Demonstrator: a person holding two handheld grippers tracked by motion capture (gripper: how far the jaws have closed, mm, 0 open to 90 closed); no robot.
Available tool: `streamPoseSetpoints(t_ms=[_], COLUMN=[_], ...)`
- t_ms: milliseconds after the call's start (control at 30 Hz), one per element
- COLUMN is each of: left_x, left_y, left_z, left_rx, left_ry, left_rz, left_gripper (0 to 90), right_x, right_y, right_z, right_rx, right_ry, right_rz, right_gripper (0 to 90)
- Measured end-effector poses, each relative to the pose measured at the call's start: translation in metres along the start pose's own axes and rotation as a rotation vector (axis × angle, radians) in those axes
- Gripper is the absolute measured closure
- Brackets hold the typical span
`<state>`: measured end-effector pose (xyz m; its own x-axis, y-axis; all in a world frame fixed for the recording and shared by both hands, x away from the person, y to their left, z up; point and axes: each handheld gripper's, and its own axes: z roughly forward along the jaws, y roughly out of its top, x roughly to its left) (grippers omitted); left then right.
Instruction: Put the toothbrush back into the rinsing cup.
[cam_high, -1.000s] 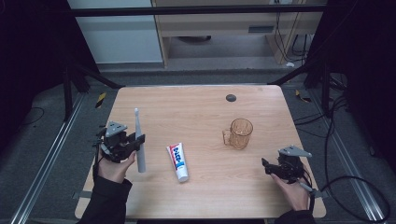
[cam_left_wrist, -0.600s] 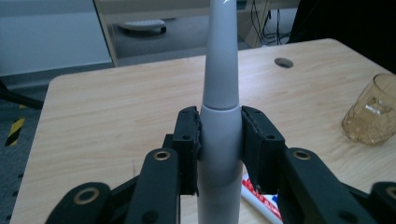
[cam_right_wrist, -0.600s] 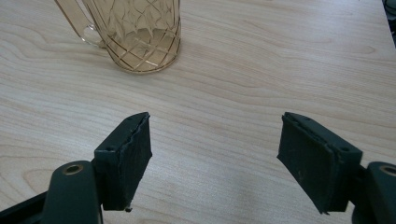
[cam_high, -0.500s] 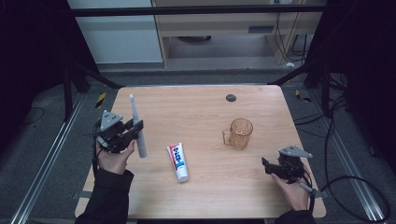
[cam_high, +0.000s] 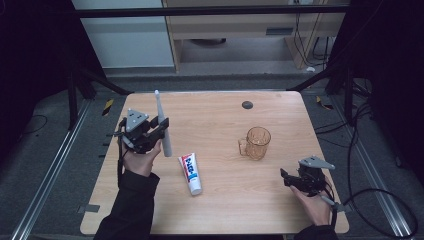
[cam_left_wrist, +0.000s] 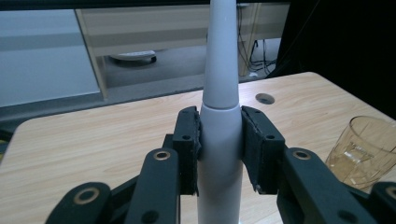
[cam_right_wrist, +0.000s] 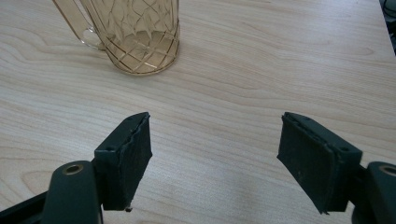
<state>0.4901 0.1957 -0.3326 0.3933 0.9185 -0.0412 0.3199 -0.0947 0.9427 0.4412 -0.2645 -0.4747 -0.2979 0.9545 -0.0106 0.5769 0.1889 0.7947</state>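
- Left gripper (cam_high: 159, 131), near the table's (cam_high: 235, 210) left edge: jaws clamped on a white electric toothbrush (cam_high: 162, 127), held tilted, tip toward the far edge.
- Toothpaste tube (cam_high: 191, 173): flat, left of centre.
- Amber glass mug (cam_high: 257, 142): upright, right of centre.
- Right gripper (cam_high: 287, 179), near front right corner: jaws wide, empty.

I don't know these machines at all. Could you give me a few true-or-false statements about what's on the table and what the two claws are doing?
1. The left claw grips a toothbrush. True.
2. The right claw holds the mug. False: it is open, short of the mug.
3. The toothpaste lies flat on the table. True.
4. The toothbrush stands in the mug. False: the mug holds no toothbrush.
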Motion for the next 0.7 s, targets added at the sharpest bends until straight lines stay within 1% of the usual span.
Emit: streamPoseSetpoints(t_ms=[100,133,400,467,700], left_x=[-0.005,-0.009,-0.026,-0.032,-0.052], left_y=[0.003,0.005,0.011,0.012,0.016], left_z=[0.006,0.009,0.025,0.029,0.046], left_rx=[-0.019,-0.038,-0.092,-0.102,-0.113], left_ry=[-0.005,-0.013,-0.022,-0.030,-0.039], left_rz=[-0.012,-0.025,-0.040,-0.040,-0.021], left_gripper=[67.9,67.9,67.9,67.9,67.9], right_x=[-0.001,0.000,-0.001,-0.001,-0.001], right_y=[0.000,0.000,-0.001,-0.001,-0.001], right_z=[0.000,0.000,0.001,0.001,0.002], right_rx=[-0.006,-0.006,-0.016,-0.013,-0.019], right_ry=[0.000,-0.001,-0.003,-0.002,-0.001], right_rz=[0.000,0.002,0.003,0.003,0.004], right_gripper=[25.1,24.9,24.7,24.7,24.5])
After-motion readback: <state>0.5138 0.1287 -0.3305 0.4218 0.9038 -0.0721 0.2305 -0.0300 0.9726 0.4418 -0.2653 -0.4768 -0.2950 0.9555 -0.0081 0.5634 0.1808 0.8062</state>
